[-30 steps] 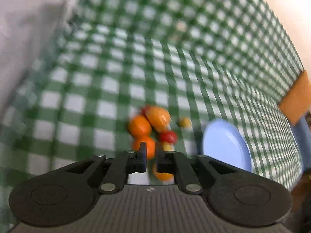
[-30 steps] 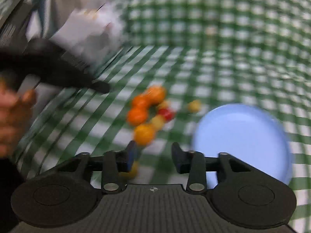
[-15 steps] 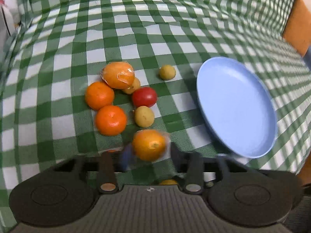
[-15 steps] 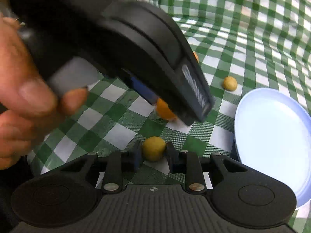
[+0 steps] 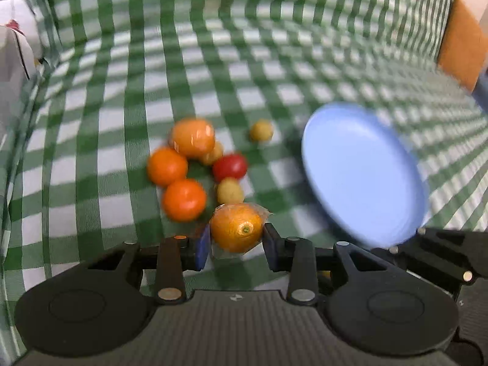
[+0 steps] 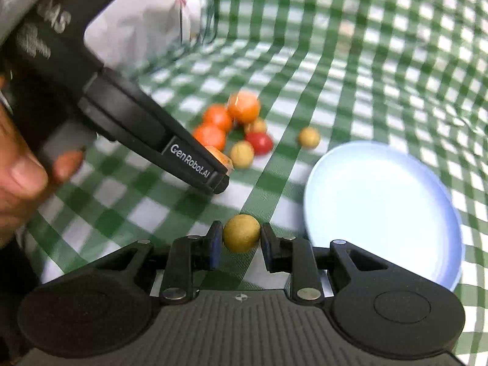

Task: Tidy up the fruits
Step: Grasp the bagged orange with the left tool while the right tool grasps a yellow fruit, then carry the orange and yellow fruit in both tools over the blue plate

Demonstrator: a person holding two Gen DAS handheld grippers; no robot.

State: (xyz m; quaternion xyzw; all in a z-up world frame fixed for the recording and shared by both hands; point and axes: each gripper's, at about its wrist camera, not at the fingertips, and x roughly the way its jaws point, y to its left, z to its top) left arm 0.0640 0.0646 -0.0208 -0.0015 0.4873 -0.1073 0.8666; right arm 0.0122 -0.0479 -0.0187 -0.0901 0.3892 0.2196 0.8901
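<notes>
holding a wrapped orange (image 5: 237,231) in the left gripper (image 5: 236,244) and a small yellow fruit (image 6: 241,233) in the right gripper (image 6: 241,242), both closed on them, the person seems mid-pickup, probably next carrying them to the blue plate (image 6: 381,213) lying empty beside the fruit pile (image 5: 195,164) on the green checked tablecloth (image 5: 213,61).

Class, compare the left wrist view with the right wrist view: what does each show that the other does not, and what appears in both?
Only the left wrist view shows the wrapped orange whole, gripped in the left gripper.

Only the right wrist view shows a small yellow fruit gripped in the right gripper, and a person's hand holding the left gripper.

Both show the blue plate, the red tomato among loose fruit, and the green checked cloth.
</notes>
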